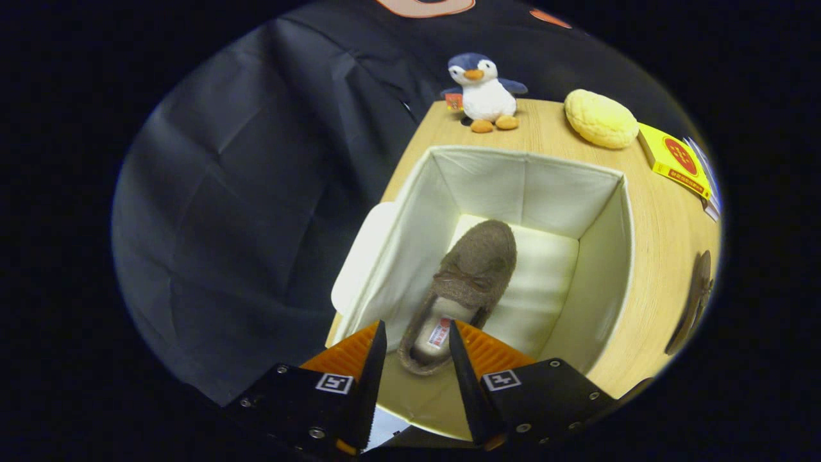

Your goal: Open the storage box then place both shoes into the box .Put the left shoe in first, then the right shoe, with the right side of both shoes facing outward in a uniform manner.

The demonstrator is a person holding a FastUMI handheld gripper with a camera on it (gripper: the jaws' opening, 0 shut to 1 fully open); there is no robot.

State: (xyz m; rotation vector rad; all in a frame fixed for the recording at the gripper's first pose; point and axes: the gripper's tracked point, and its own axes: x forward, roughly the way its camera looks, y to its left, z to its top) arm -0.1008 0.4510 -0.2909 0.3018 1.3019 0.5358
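Parted tool [417,346] fingers flank the shoe's [465,289] heel inside the box [609,256].

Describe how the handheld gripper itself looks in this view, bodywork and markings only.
The gripper shows as two blocky black housings, one per side, each studded with small silver screws and carrying a square black-and-white fiducial tag on top. From each housing a thin blade-like finger tapers forward, backed by a ribbed plate. The jaws stand apart, with the heel of the brown shoe in the gap between them.
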